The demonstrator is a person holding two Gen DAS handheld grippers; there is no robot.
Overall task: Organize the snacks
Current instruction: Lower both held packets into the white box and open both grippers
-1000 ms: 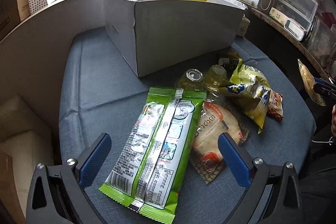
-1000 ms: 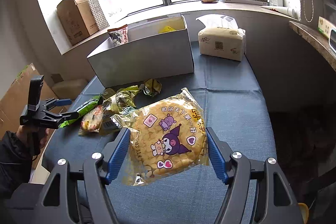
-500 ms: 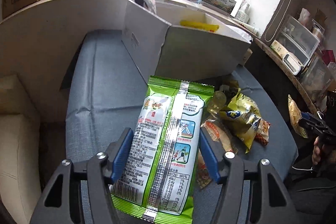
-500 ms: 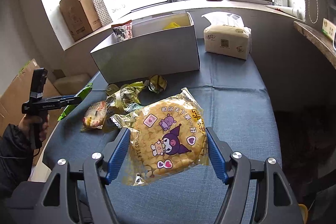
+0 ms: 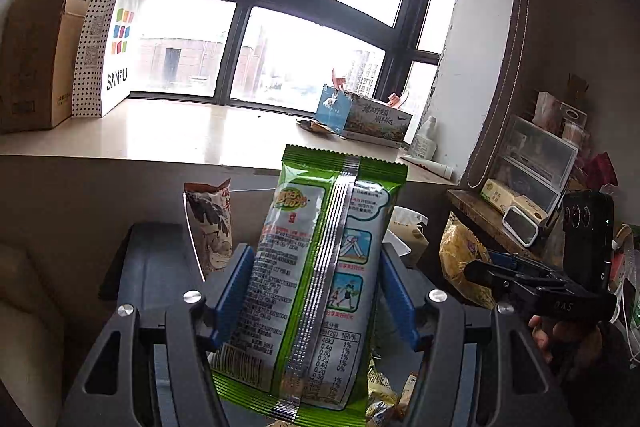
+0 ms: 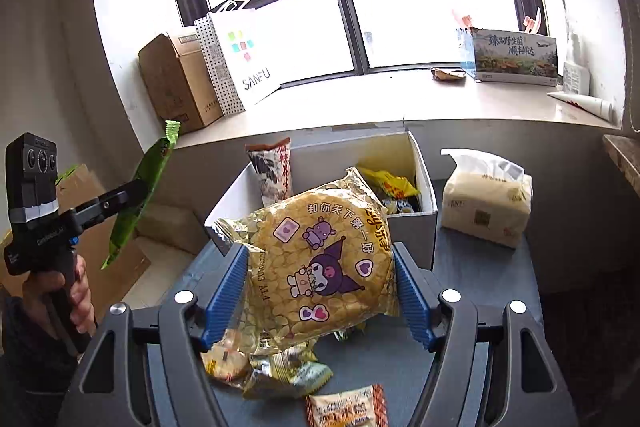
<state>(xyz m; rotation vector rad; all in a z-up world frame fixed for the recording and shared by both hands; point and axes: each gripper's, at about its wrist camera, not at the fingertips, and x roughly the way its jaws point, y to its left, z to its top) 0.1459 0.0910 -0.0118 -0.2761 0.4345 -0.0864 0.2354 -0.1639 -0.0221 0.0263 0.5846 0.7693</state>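
Since the earlier frames both packets have come up off the blue-grey cloth tabletop: the left gripper, whose jaws stood wide a second ago and then closed in, is now clamped by its blue pads on the long green and white foil snack packet, and the right gripper stays clamped on the round yellow puffed-corn cake in clear cartoon-printed wrap. The green packet's long axis runs up and away from the left jaws, its serrated top edge towards the window; its bottom seal sits below the pads. The right view shows it edge-on, slanting up to the right, and also the open white cardboard box with snacks inside, which the packet mostly hides in the left view. Small wrapped snacks under the cake are partly covered and cut off.
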